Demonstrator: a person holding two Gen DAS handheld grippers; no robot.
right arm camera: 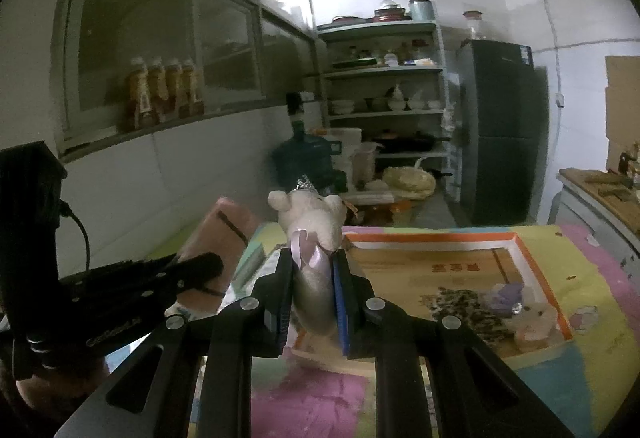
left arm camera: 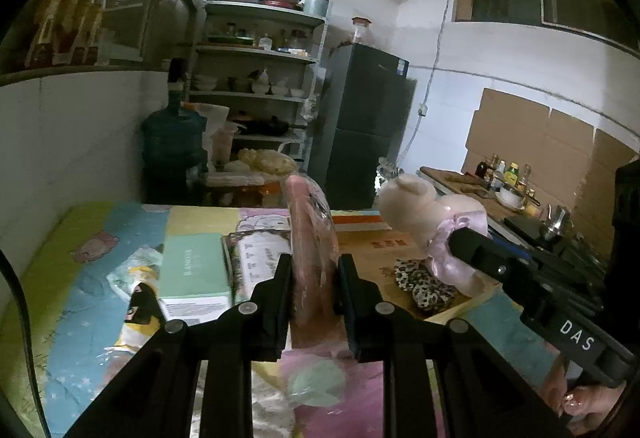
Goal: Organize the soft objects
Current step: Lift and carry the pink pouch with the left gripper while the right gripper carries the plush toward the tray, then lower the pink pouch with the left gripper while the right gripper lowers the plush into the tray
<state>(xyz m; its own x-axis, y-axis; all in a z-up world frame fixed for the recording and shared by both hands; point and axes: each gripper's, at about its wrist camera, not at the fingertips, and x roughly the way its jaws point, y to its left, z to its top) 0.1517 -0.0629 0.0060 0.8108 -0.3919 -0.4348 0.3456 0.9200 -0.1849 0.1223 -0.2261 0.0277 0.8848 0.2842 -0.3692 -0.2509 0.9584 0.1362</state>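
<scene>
Left claw (left arm camera: pixel 315 280) clamps pink packet (left arm camera: pixel 310 222) — right claw (right arm camera: pixel 313 292) grips plush pig (right arm camera: pixel 310 214).

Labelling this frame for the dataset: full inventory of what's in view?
Pink plastic-wrapped soft pack: 1, pink, clamped in left gripper above table.
Cream plush pig with pink ribbon: 1, cream and pink, clamped in right gripper.
Shallow cardboard box with orange rim: 1, brown and orange, on table.
Leopard-print fabric piece: 1, black and tan, inside box.
Small pale plush with purple bow: 1, inside box, near corner.
Mint green box: 1, table left.
Cartoon-print table cover: 1, multicolour.
Blue water jug: 1, floor behind table.
White shelf rack: 1, back wall, holds dishes.
Dark fridge: 1, beside rack.
Left gripper: black, shut.
Right gripper: black, shut.
</scene>
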